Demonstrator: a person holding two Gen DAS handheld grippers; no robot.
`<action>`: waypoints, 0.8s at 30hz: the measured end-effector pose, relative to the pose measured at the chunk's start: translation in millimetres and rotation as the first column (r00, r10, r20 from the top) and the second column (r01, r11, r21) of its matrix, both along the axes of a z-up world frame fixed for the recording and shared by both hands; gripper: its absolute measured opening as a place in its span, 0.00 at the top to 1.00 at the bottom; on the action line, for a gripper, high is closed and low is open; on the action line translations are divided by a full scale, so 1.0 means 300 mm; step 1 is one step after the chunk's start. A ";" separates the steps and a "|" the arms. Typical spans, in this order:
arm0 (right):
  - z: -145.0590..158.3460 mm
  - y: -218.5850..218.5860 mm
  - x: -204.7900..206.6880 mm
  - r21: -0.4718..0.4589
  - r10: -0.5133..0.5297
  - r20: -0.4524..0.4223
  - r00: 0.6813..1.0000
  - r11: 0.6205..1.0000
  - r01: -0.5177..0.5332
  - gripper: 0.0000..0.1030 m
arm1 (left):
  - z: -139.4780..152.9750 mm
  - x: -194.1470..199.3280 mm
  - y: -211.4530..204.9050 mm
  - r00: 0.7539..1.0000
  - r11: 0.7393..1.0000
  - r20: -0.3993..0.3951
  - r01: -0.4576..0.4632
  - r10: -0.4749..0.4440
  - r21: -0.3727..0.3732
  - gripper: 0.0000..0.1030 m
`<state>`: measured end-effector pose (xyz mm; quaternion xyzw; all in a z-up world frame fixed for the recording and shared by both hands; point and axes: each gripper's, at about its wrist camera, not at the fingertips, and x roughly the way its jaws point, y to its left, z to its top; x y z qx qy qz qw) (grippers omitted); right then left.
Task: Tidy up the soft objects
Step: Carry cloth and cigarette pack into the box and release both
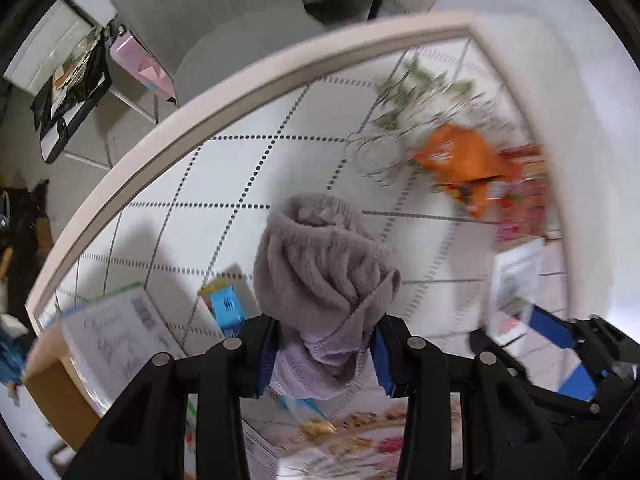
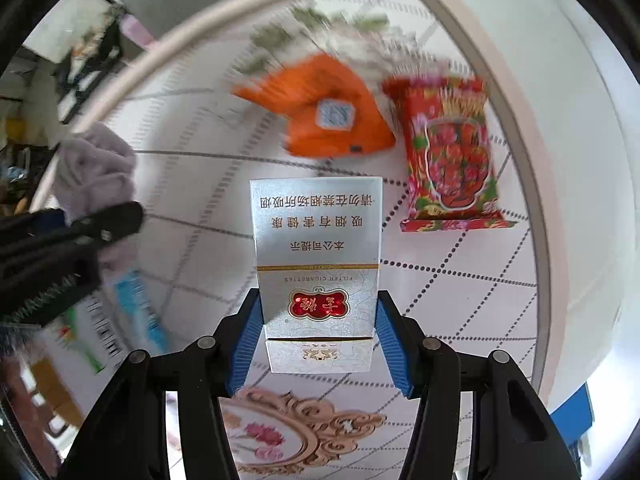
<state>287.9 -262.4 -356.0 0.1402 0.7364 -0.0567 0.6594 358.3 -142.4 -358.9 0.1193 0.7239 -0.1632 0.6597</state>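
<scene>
My left gripper is shut on a bunched grey-lilac fleece cloth and holds it above the white tabletop; it also shows in the right wrist view at the left. My right gripper is shut on a silver cigarette box with a red emblem, held over the table; in the left wrist view the box sits at the right. An orange soft pouch and a red strawberry snack packet lie further ahead on the table.
The white table with dotted grid lines has a pale raised rim. A white printed box and a blue carton lie at the left. A patterned floral box lies below my right gripper. Green-white sprigs lie at the far edge.
</scene>
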 end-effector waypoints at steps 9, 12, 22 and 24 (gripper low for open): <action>0.391 0.177 0.010 0.085 0.108 0.174 0.979 0.989 -0.125 0.44 | 0.416 -0.141 0.260 0.972 0.970 0.144 -0.155 0.184 -0.188 0.64; 0.496 0.270 -0.004 0.115 0.154 0.217 0.964 0.977 -0.182 0.44 | 0.518 -0.182 0.401 0.954 0.948 0.156 -0.218 0.257 -0.232 0.64; 0.579 0.752 -0.066 0.212 0.299 0.238 0.924 0.913 -0.349 0.44 | 0.627 -0.354 0.900 0.855 0.883 0.228 -0.428 0.465 -0.193 0.64; 0.543 0.858 -0.074 0.209 0.323 0.220 0.920 0.906 -0.368 0.44 | 0.591 -0.370 1.011 0.834 0.863 0.222 -0.478 0.505 -0.165 0.64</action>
